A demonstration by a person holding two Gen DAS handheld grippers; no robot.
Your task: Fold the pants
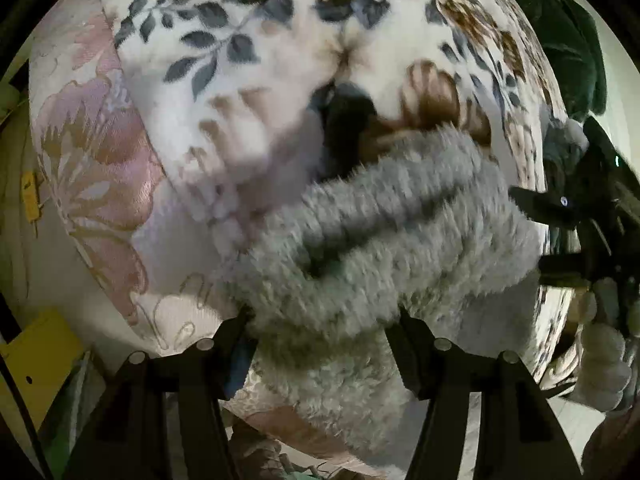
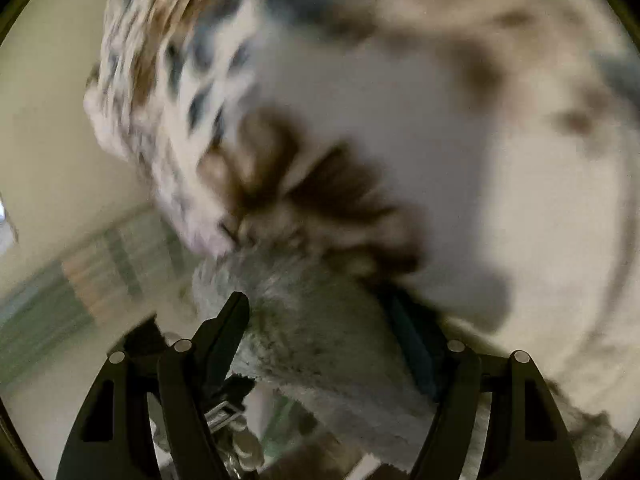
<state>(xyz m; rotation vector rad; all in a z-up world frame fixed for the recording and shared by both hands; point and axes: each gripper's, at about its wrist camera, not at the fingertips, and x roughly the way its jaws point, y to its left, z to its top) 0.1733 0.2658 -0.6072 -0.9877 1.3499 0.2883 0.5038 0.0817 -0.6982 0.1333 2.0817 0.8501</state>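
The pants [image 1: 380, 232] are grey and fluffy, bunched in thick folds above a floral blanket. My left gripper [image 1: 324, 320] is shut on the near edge of the pants, with fabric filling the gap between its fingers. My right gripper [image 2: 324, 312] is shut on another part of the same pants [image 2: 320, 320], which fills its jaws. The right gripper also shows at the right edge of the left wrist view [image 1: 568, 208], level with the pants' far end. The right wrist view is blurred.
A white blanket [image 1: 260, 80] with blue leaves and brown flowers lies under the pants. A pink floral cover [image 1: 92, 152] lies to its left. A yellow object [image 1: 36, 356] sits at the lower left. A pale wall [image 2: 48, 120] shows on the right wrist view's left.
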